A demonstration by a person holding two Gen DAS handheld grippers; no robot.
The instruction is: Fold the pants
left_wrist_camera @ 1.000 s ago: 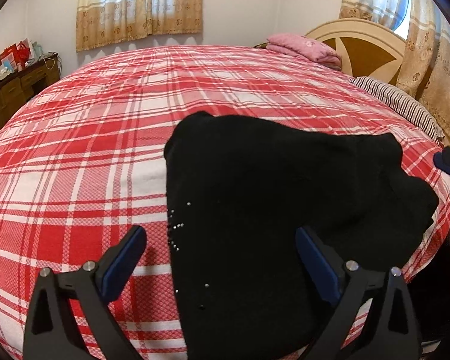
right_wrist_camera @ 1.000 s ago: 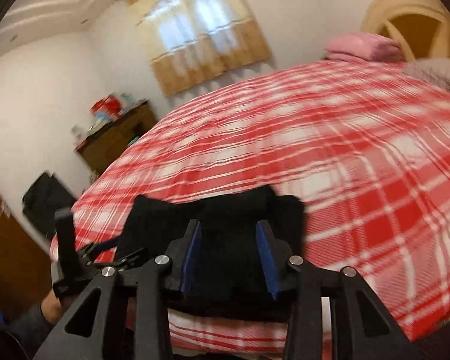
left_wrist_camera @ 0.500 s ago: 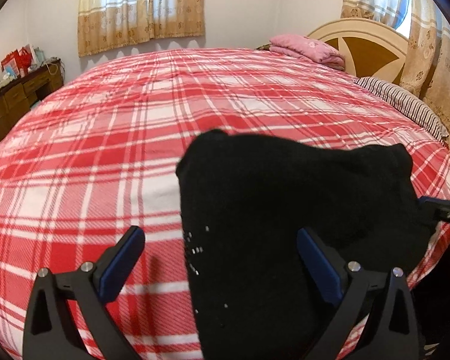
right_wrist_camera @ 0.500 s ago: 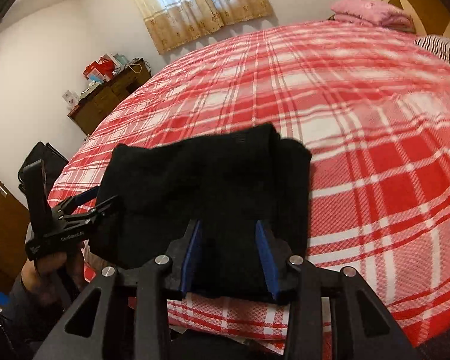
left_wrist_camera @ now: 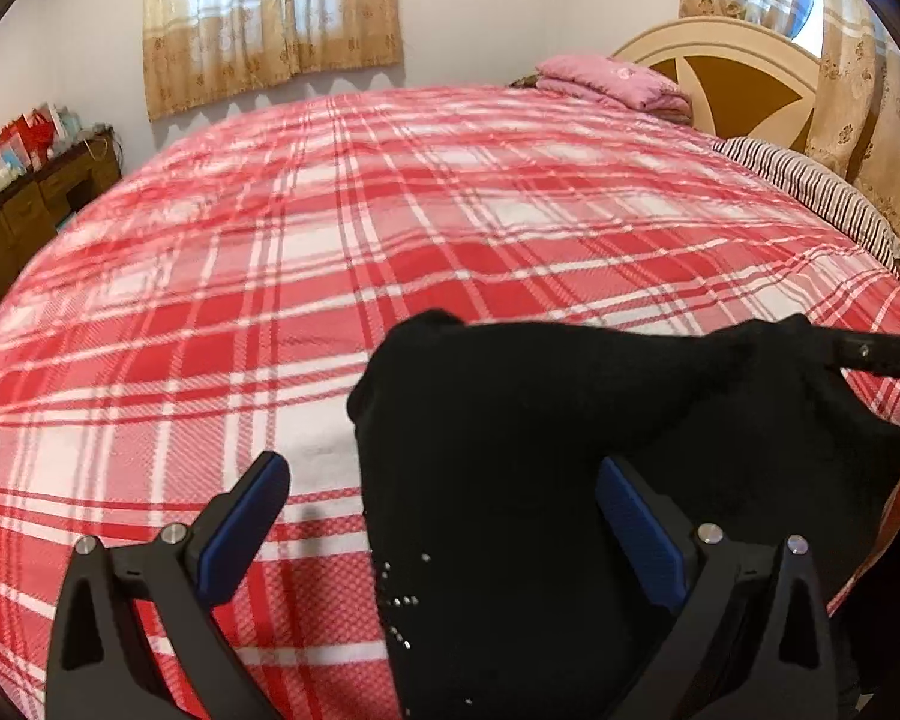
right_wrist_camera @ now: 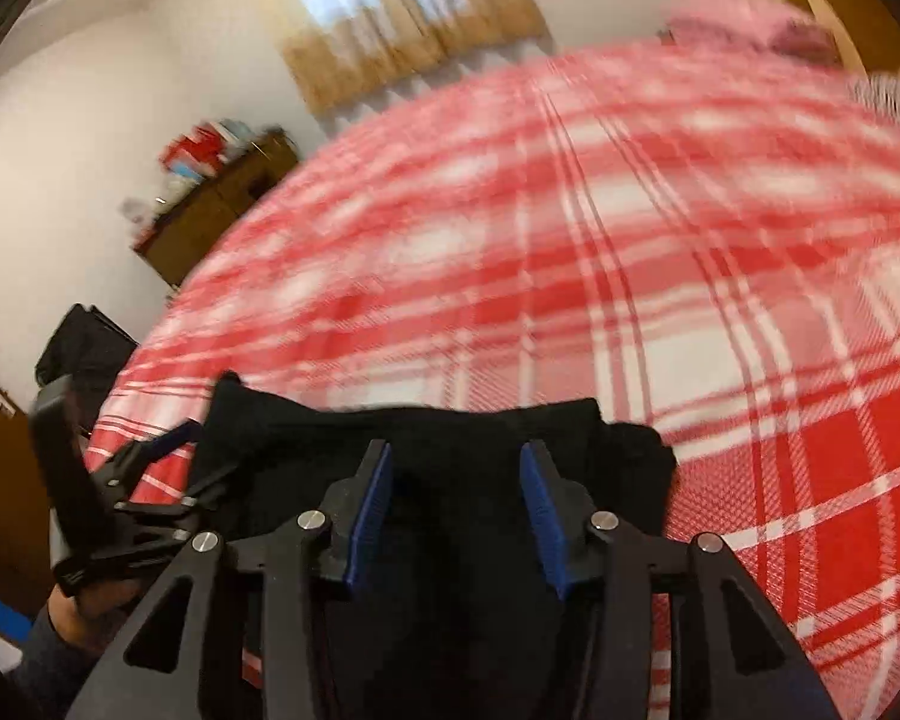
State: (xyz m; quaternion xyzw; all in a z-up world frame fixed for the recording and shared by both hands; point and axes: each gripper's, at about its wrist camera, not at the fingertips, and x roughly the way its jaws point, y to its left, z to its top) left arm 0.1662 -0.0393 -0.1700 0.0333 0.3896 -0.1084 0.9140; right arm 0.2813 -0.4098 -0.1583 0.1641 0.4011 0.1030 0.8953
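At the plaid bed's (left_wrist_camera: pixel 450 228) six-o'clock edge lie the folded black pants (left_wrist_camera: pixel 570 450). The left gripper (left_wrist_camera: pixel 444 510) stands spread wide over their left edge, pinching nothing. The right gripper (right_wrist_camera: pixel 456 492) straddles the cloth, jaws just parting; whether its pads still press, I cannot tell.

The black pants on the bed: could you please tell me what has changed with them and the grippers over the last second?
The right gripper has just been opening its jaws around the bunched black pants, whose far edge now lies nearer the left gripper. The left gripper stayed wide open over the pants, gripping nothing. The plaid bedspread and pink blanket are unchanged.
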